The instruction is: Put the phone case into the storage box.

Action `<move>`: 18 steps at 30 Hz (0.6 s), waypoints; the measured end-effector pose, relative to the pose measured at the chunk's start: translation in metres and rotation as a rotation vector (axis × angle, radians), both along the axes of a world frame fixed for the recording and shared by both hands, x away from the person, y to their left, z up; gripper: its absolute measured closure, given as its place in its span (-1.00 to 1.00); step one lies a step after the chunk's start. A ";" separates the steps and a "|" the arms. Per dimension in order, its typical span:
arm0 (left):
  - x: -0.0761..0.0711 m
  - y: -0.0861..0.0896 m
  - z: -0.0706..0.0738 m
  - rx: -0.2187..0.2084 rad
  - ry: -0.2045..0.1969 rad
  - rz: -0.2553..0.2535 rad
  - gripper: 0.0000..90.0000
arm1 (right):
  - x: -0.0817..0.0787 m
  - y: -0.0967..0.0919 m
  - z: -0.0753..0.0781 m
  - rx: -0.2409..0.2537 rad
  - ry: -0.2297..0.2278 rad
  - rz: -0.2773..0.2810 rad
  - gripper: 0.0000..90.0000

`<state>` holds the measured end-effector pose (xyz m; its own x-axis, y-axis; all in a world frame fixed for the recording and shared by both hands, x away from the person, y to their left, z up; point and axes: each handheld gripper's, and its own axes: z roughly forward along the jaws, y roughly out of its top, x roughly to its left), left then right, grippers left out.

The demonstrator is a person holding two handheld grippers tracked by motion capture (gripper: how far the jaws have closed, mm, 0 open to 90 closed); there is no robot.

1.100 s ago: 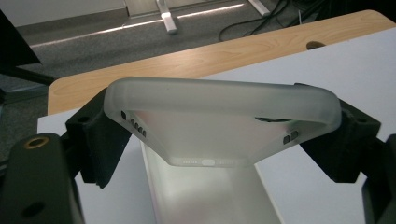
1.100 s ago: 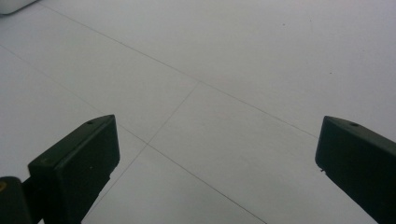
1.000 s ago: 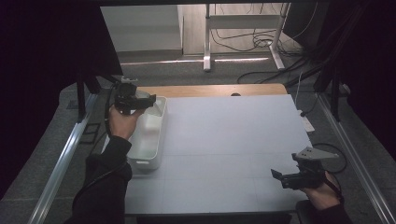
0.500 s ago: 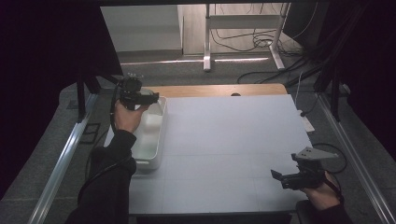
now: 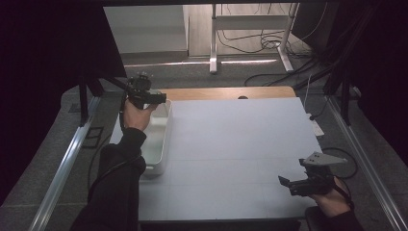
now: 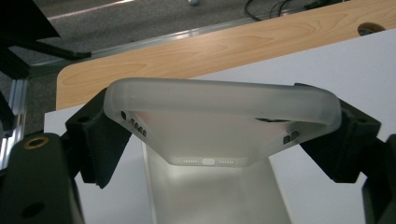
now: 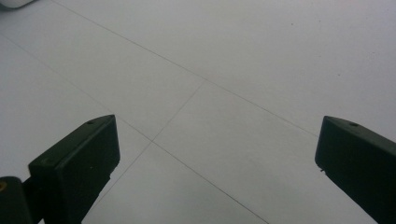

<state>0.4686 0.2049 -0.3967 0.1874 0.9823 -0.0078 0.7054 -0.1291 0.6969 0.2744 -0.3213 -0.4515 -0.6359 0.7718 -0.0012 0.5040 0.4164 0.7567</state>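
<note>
Item: frosted phone case (image 6: 219, 126), clamped crosswise between the closed jaws of the left gripper (image 5: 153, 98), held above the white bin (image 5: 159, 139) on the worktop (image 5: 240, 144); best kept level and gripped firmly; right gripper (image 5: 293, 184) idle, jaws wide apart.

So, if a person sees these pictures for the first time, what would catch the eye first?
Probably the frosted clear phone case, clamped between the black jaws of the left gripper above the far end of the white tray at the table's left edge. Next comes the right gripper, held with its jaws wide apart and nothing between them, over the near right corner of the white table top.
</note>
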 end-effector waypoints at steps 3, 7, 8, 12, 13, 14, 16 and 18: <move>0.003 0.001 -0.002 0.000 0.009 0.007 -0.63 | 0.000 0.000 0.000 -0.001 0.003 0.001 -1.00; 0.007 0.001 -0.008 0.003 0.018 0.019 -0.63 | 0.000 0.001 0.000 -0.005 0.004 0.004 -1.00; 0.009 0.001 -0.009 0.003 0.020 0.020 -0.63 | 0.000 0.001 0.000 -0.007 0.004 0.007 -1.00; 0.014 -0.001 -0.015 0.000 0.025 0.036 -0.63 | 0.000 0.002 0.000 -0.013 0.003 0.012 -1.00; 0.015 -0.001 -0.017 0.001 0.027 0.037 -0.63 | 0.000 0.002 0.000 -0.013 0.003 0.012 -1.00; 0.017 -0.001 -0.019 -0.005 0.028 0.041 -0.63 | 0.000 0.002 0.000 -0.013 0.003 0.012 -1.00; 0.018 -0.001 -0.020 -0.007 0.027 0.044 -0.63 | 0.000 0.002 0.000 -0.013 0.002 0.009 -1.00; 0.019 -0.002 -0.023 -0.016 0.027 0.043 -0.63 | 0.000 0.001 0.000 -0.008 0.003 0.004 -1.00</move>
<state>0.4877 0.2030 -0.4196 0.1447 0.9891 -0.0283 0.7285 -0.0872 0.6795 0.2745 -0.3204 -0.4515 -0.6393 0.7690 -0.0054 0.5044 0.4246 0.7519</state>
